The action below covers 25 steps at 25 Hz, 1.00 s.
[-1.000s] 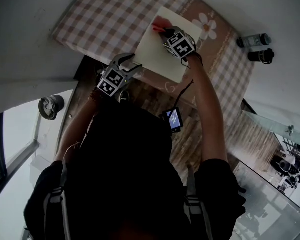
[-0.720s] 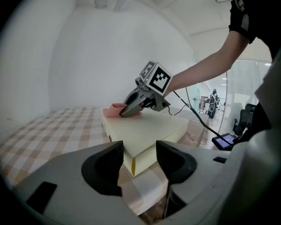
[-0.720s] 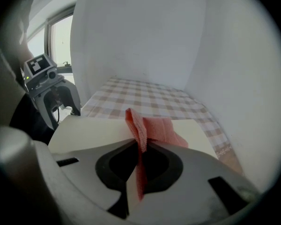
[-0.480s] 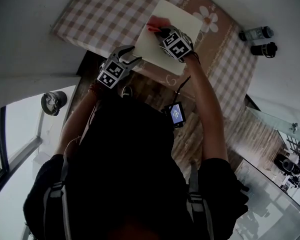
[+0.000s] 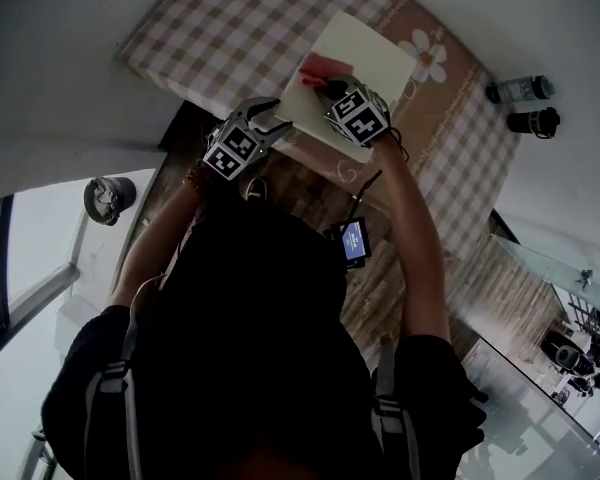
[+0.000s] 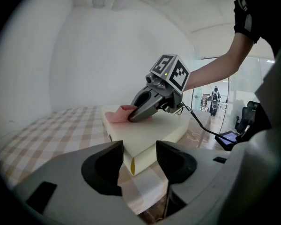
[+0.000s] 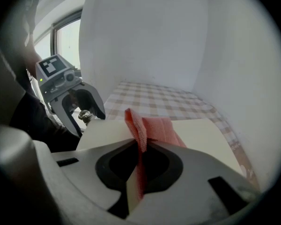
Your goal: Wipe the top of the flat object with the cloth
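A cream flat slab (image 5: 365,63) lies on the checked tablecloth (image 5: 220,38). A pink cloth (image 5: 320,68) rests on its top near the left edge. My right gripper (image 5: 327,86) is shut on that cloth and presses it onto the slab. In the right gripper view the cloth (image 7: 154,128) rises folded out of the closed jaws (image 7: 138,158), with the slab (image 7: 206,139) beyond. My left gripper (image 5: 270,118) stands open at the slab's near-left corner. In the left gripper view that corner (image 6: 140,156) lies between its jaws, and the right gripper (image 6: 136,114) and cloth (image 6: 117,115) are farther on.
Two dark bottles (image 5: 520,88) (image 5: 528,121) stand off the table at the right. A small lit screen (image 5: 352,240) hangs on a cable by my right forearm. A round fixture (image 5: 105,196) sits at the left. White walls close the table's far side.
The right gripper has drawn the pink cloth a little nearer along the slab's left edge. The left gripper has stayed at the near-left corner.
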Each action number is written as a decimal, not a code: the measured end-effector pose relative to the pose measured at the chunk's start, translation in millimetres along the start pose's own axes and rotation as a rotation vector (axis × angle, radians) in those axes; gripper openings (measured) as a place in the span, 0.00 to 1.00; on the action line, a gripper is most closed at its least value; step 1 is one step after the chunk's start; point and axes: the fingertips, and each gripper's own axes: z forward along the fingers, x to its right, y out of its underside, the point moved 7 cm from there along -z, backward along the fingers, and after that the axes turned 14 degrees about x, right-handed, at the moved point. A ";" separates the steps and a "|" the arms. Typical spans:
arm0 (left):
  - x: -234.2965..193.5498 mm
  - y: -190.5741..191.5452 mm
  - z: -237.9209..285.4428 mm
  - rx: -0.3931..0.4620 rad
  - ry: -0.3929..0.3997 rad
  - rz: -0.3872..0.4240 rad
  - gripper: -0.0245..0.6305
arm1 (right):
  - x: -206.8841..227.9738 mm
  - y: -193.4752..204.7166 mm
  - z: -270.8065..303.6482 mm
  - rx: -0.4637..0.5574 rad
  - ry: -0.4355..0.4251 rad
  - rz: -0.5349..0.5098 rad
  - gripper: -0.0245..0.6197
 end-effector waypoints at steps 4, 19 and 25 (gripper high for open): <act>0.6 0.3 -0.3 0.000 -0.004 0.001 0.40 | -13.2 -0.8 -1.7 0.025 -0.016 -0.001 0.07; -16.8 -7.8 33.1 -0.014 0.003 0.008 0.40 | -24.2 -2.0 -11.3 0.052 -0.122 -0.081 0.07; -18.0 -7.7 31.4 -0.017 0.005 0.007 0.40 | -31.2 -5.1 -14.2 0.081 -0.170 -0.101 0.07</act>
